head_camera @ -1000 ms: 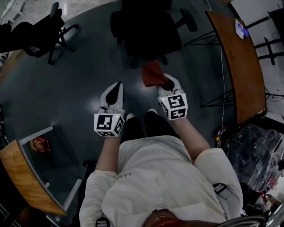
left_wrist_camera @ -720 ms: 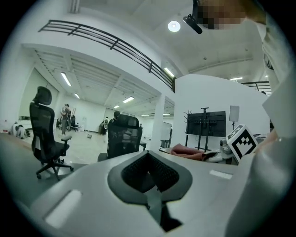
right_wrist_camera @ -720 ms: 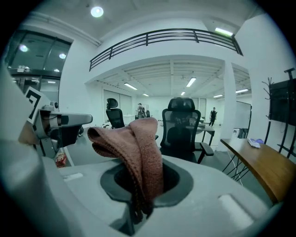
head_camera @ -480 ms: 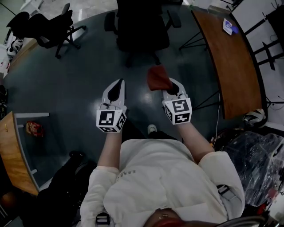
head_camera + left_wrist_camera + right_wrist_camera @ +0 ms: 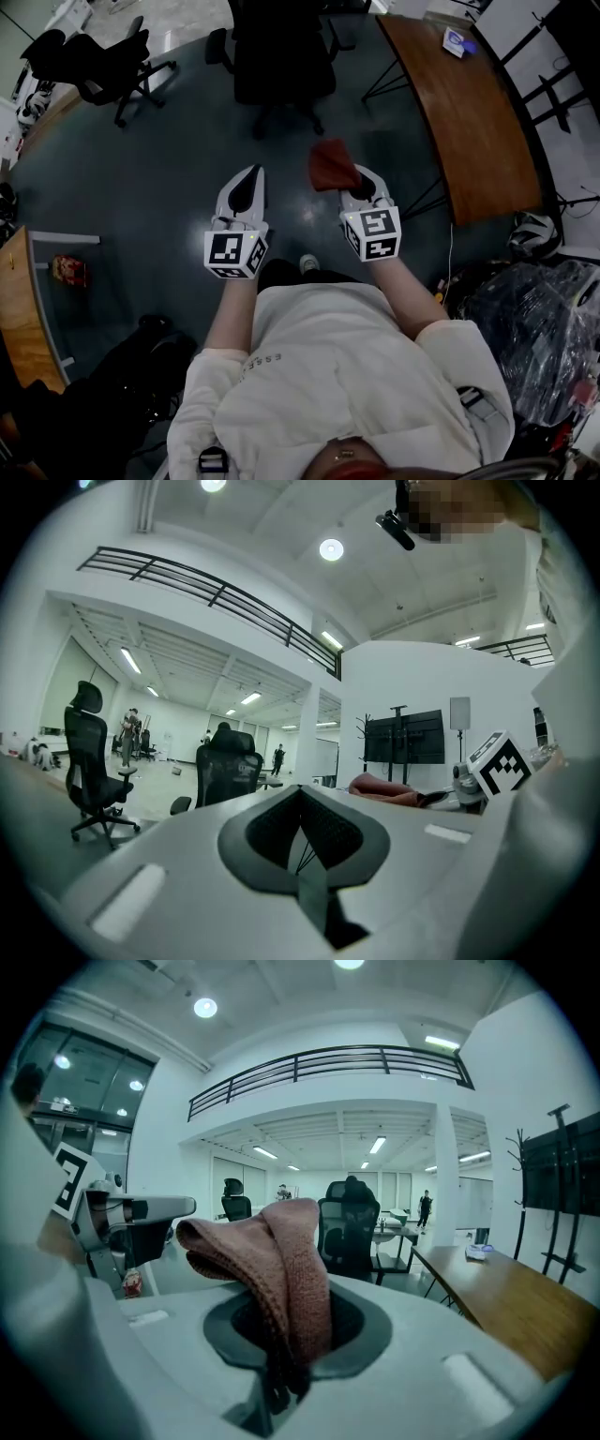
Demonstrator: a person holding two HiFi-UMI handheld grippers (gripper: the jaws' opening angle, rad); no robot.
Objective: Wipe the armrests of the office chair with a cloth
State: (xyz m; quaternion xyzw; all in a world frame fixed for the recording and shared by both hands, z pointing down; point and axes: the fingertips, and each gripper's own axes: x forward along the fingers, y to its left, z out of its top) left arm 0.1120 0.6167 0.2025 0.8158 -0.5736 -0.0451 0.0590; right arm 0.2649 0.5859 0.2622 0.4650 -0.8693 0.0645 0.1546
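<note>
Now approach step, no wiping yet: R gripper (image 5: 354, 184) fingers clamped on red-brown cloth (image 5: 330, 163), held in air, office chair (image 5: 281, 66) well ahead on floor. L gripper (image 5: 246, 184) fingers together, empty. Next prob.: close in, lay cloth on armrest (image 5: 217, 44).
</note>
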